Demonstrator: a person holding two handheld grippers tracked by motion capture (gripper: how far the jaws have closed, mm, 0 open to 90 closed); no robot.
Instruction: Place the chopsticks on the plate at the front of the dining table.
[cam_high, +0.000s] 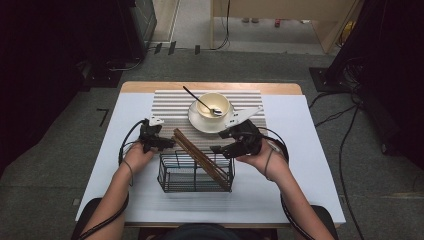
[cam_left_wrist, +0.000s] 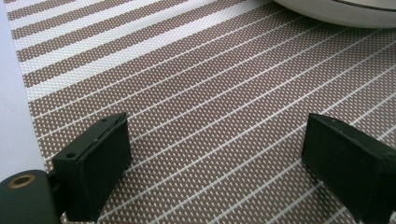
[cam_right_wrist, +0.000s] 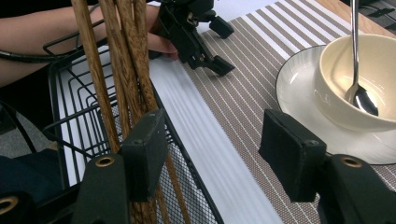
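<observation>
You are wearing a thin band on each wrist; your left claw and right claw are showing black bodies, brass-ringed screws, grey plates and trailing black cables.

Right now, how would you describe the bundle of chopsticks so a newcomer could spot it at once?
Start at the white table and find the black wire basket near the person's edge, in front of the striped placemat. Leaning slantwise out of it are the brown wooden chopsticks. They are the only long wooden sticks; the spoon in the bowl is metal.
</observation>
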